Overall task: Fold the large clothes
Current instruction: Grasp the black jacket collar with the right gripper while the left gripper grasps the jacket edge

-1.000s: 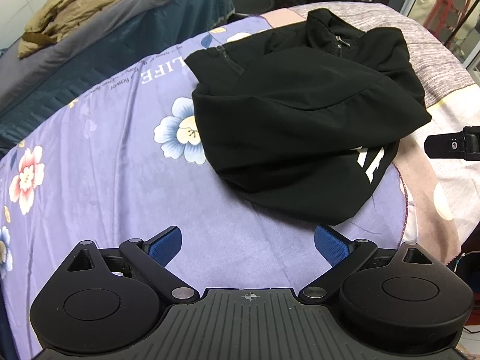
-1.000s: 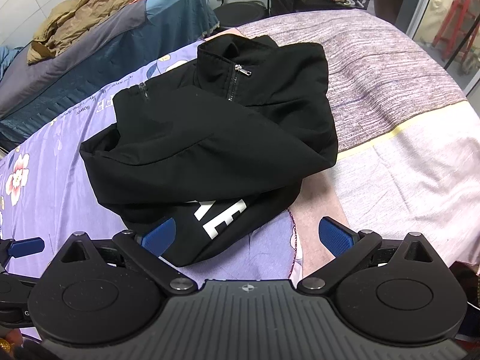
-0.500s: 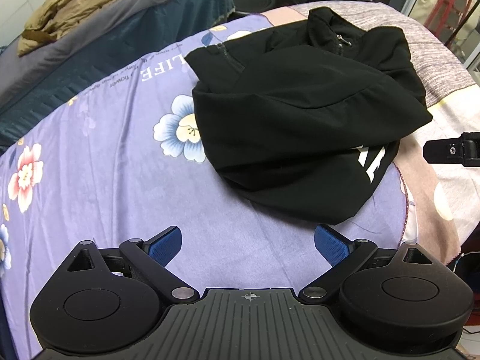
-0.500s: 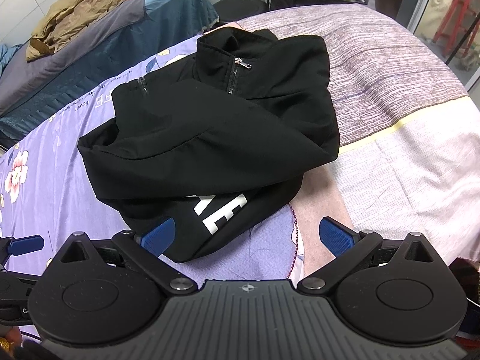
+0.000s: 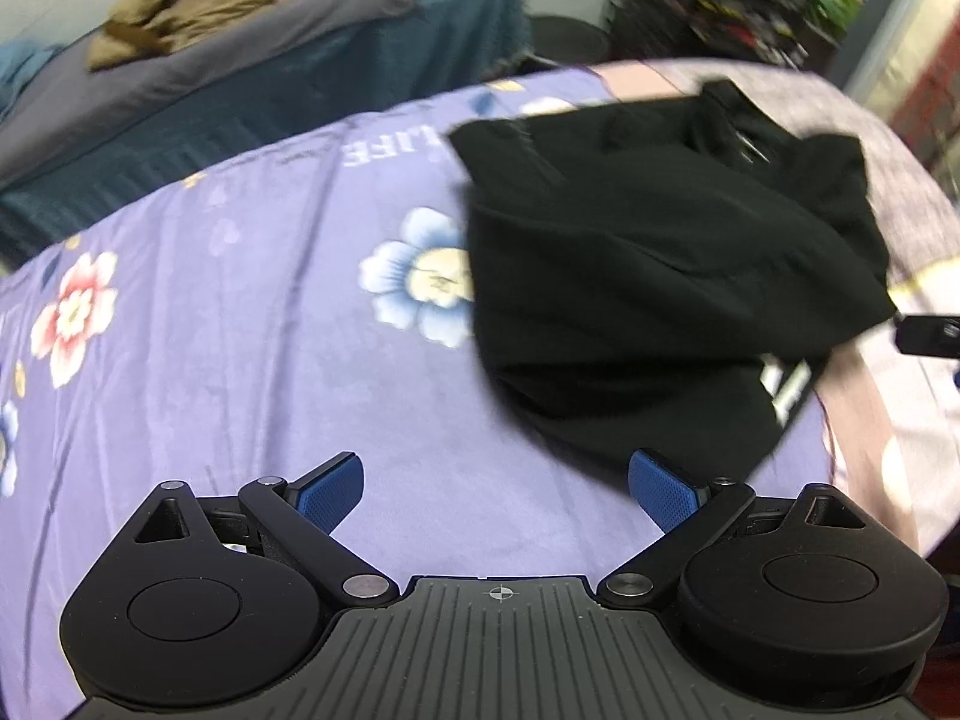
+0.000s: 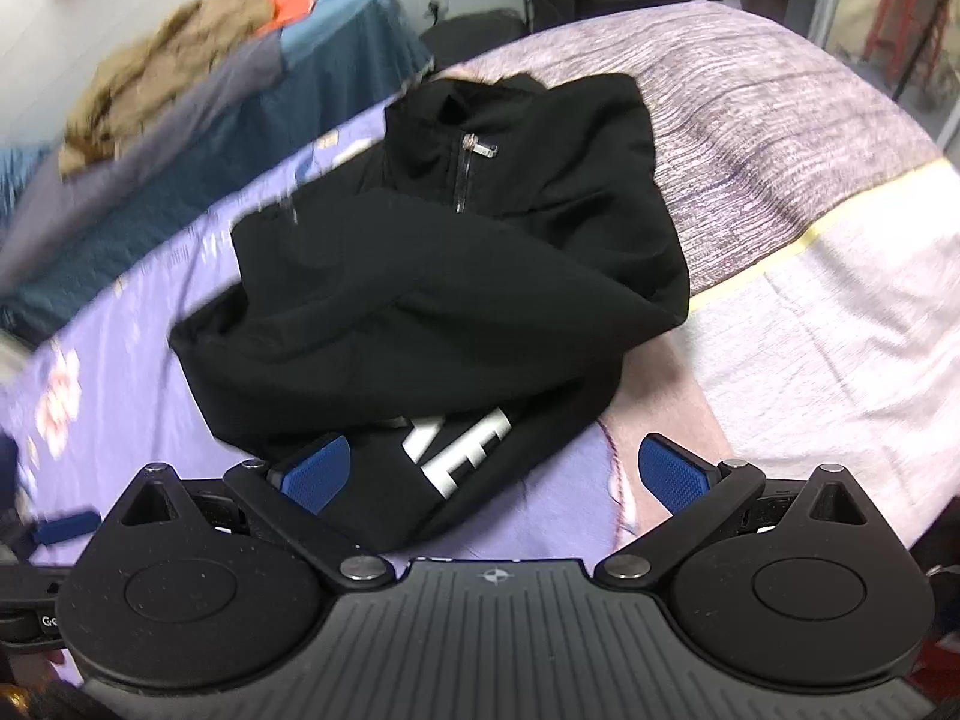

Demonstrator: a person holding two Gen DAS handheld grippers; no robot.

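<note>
the black jacket (image 6: 444, 276) lies bunched on the bed's purple flowered sheet (image 5: 228, 324). its hem sits just ahead of the left tongs (image 5: 497, 483) and under the right tongs (image 6: 491, 474). both are spread wide and empty. soft matte cloth, metal zip, white letters.

**Both grippers spread wide, holding nothing**

The left gripper (image 5: 497, 489) fills the lower edge of its own view, blue-padded fingers (image 5: 331, 489) splayed toward 10 and 2 o'clock with nothing between them. The right gripper (image 6: 493, 477) sits the same way in its view, fingers parted wide and empty. In the left view, the right gripper's dark tip pokes in at 3 o'clock; in the right view, a blue fingertip of the left gripper shows at 8 o'clock.
</note>
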